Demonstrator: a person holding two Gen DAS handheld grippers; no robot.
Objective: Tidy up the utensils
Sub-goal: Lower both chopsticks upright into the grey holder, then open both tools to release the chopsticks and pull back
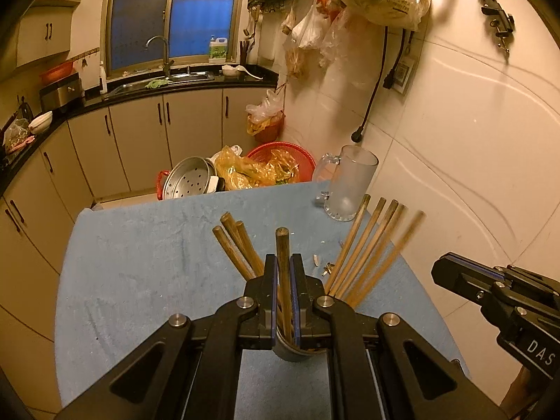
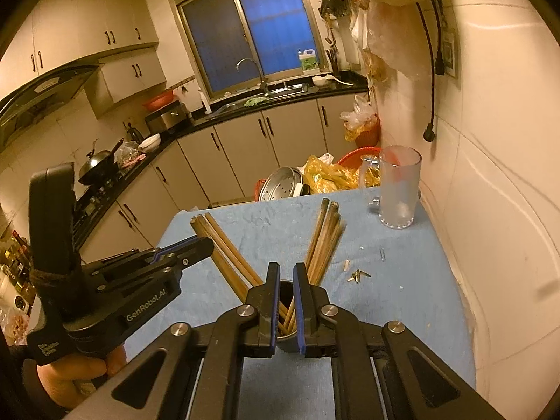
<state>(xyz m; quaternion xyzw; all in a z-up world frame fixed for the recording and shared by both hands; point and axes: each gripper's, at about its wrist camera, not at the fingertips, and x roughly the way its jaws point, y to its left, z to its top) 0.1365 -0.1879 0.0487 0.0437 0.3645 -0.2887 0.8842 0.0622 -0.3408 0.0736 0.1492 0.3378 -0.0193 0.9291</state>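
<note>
Left wrist view: the left gripper (image 1: 284, 262) clamps one chopstick (image 1: 282, 245) upright over the cup (image 1: 292, 351), which stands near on the blue cloth (image 1: 140, 262). More chopsticks (image 1: 367, 245) fan out of the cup. A mug (image 1: 348, 183) stands far right.

Right wrist view: the right gripper (image 2: 286, 273) hangs over the cup (image 2: 287, 341), its fingers slightly parted with nothing gripped between them.

Brown wooden chopsticks (image 1: 364, 248) stand tilted in a dark round holder cup (image 2: 287, 343) on the blue cloth, fanned into a left and a right cluster. One chopstick (image 1: 282, 266) stands nearly upright between them.
</note>
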